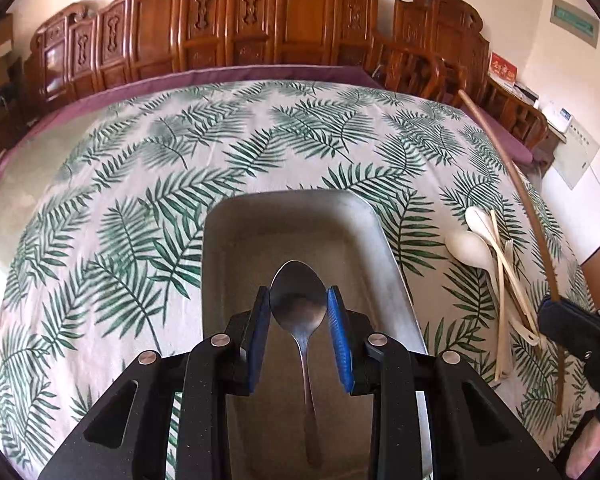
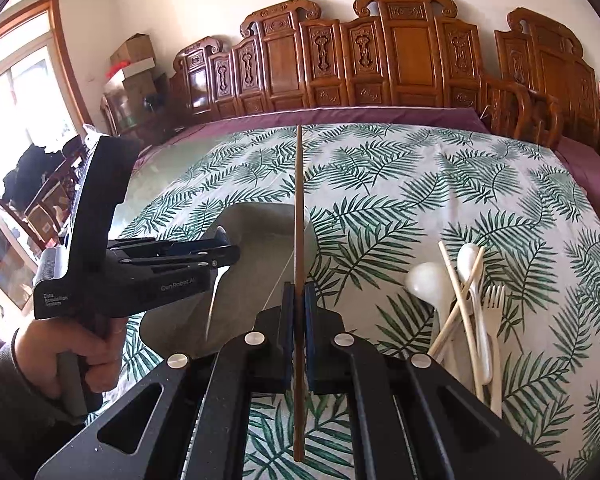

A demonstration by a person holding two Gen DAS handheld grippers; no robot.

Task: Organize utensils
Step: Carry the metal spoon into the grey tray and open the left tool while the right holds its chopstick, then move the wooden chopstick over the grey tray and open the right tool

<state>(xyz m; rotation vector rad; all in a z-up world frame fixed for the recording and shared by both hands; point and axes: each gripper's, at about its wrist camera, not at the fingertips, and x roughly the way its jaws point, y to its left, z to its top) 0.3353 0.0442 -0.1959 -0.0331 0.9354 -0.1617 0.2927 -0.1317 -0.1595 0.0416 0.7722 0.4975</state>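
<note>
My left gripper (image 1: pixel 299 300) is shut on a metal spoon (image 1: pixel 298 304), its blue pads pressing the bowl's sides, handle hanging down over the grey metal tray (image 1: pixel 384 240). My right gripper (image 2: pixel 299 300) is shut on a long brown chopstick (image 2: pixel 299 200) that sticks out forward and upward. In the right wrist view the left gripper (image 2: pixel 224 250) hovers over the tray (image 2: pixel 268 224). In the left wrist view the right gripper (image 1: pixel 556 312) shows at the right edge, gripping the chopstick (image 1: pixel 520 192). White spoons (image 2: pixel 428 280), pale chopsticks (image 2: pixel 458 288) and a fork (image 2: pixel 494 300) lie in a pile right of the tray.
The table wears a palm-leaf cloth (image 1: pixel 140 200) over a purple one. Carved wooden chairs (image 2: pixel 380 64) line the far side. A person's hand (image 2: pixel 72 352) grips the left tool's handle. Boxes (image 2: pixel 134 64) and a window stand at the far left.
</note>
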